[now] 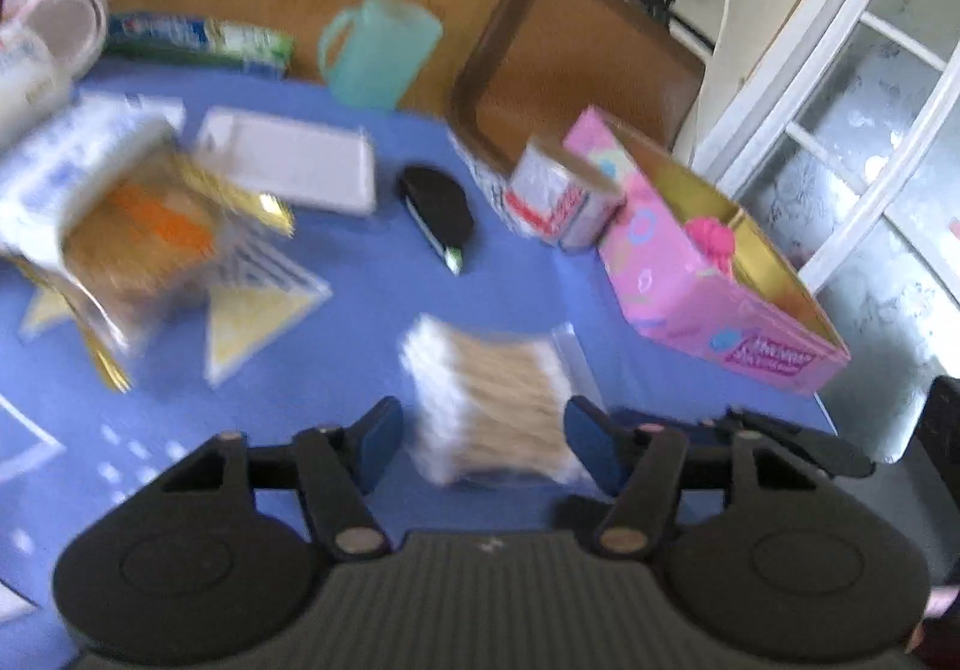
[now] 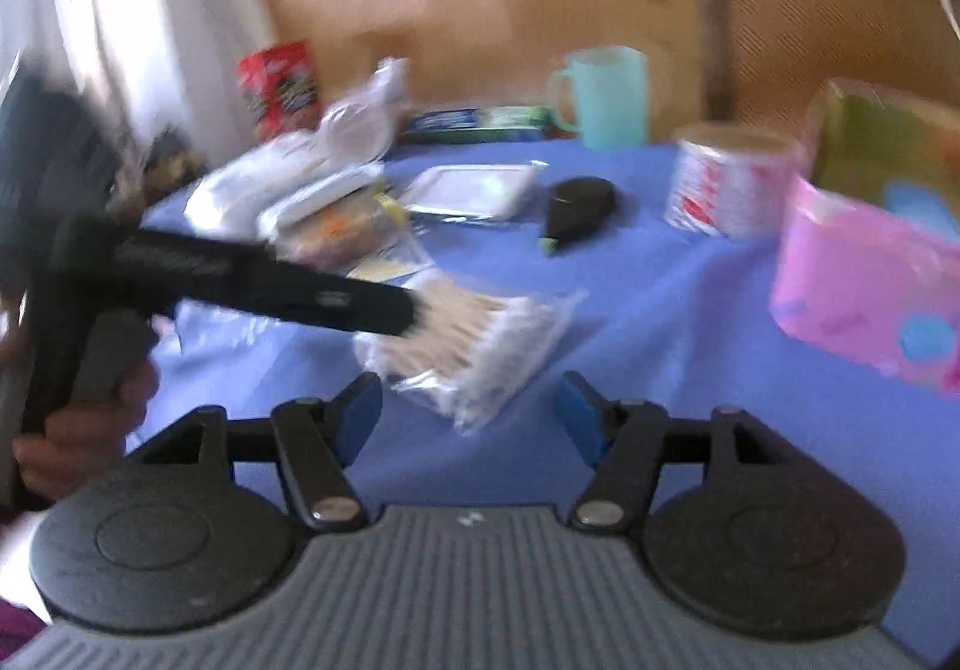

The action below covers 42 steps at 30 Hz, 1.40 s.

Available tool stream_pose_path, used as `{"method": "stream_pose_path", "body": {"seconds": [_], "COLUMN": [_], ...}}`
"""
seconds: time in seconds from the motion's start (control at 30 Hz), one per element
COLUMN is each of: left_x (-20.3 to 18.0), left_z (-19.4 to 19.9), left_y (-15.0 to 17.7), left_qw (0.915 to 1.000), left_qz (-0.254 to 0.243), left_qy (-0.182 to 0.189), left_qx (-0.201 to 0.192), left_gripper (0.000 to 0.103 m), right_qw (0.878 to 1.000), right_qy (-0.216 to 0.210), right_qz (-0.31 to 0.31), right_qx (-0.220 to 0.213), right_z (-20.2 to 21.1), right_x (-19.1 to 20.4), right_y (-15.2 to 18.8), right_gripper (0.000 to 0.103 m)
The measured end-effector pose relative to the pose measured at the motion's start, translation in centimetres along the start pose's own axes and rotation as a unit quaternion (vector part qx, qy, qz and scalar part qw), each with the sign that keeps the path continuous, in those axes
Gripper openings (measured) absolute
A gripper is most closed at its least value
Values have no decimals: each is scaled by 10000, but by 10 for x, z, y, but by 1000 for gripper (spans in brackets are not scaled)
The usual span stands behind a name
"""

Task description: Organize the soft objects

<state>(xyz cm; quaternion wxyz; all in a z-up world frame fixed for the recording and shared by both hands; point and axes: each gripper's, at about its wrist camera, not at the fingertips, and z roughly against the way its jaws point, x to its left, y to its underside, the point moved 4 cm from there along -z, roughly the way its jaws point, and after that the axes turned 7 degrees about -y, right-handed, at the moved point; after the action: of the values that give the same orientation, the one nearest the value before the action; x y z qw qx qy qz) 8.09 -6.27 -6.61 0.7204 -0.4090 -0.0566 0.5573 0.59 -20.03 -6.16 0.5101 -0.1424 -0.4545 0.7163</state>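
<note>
A clear bag of cotton swabs (image 1: 492, 400) lies on the blue tablecloth (image 1: 360, 310). My left gripper (image 1: 486, 445) is open, its blue pads on either side of the bag's near end. In the right wrist view the same bag (image 2: 474, 352) lies just beyond my open, empty right gripper (image 2: 471, 415), and the left gripper's black body (image 2: 264, 286) reaches over the bag from the left. A pink open box (image 1: 714, 274) with a pink soft item (image 1: 711, 238) inside stands at the right.
A teal cup (image 1: 378, 51), a white tray (image 1: 294, 169), a black tape dispenser (image 1: 438, 211), a red-and-white roll (image 1: 558, 196), a brown tray (image 1: 576, 69) and clear snack packets (image 1: 138, 232) crowd the table. The table's right edge runs just past the pink box.
</note>
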Motion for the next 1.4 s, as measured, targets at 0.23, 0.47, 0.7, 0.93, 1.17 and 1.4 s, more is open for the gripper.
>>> {"method": "stream_pose_path", "body": {"seconds": [0.23,0.47,0.7,0.93,1.17,1.4], "left_x": [-34,-135,-224,-200,-85,51], "left_z": [8,-12,-66,-61,-3,76], "left_y": [-15,-62,-78,-57,-14,10], "left_qw": [9986,9864,9742,9779,9837,9857], "left_qz": [-452,-1453,-2035,-1903,-1618,-140], "left_qy": [-83,406,628,561,-186,-1197], "left_qx": [-262,-648,-741,-654,-767,-1180], "left_gripper": [47,47,51,57,58,58], "right_qw": [9965,9780,9543,9219,9357,9893], "right_qy": [572,1509,2433,3216,2508,262], "right_qz": [522,396,-193,-998,-828,-411], "right_qx": [-300,-1382,-1722,-1918,-2339,-1372], "right_z": [-6,56,98,119,111,25], "right_x": [-3,-50,-127,-181,-145,-73], "right_y": [-7,-28,-33,-18,-33,-73], "right_gripper": [34,34,34,38,37,37]}}
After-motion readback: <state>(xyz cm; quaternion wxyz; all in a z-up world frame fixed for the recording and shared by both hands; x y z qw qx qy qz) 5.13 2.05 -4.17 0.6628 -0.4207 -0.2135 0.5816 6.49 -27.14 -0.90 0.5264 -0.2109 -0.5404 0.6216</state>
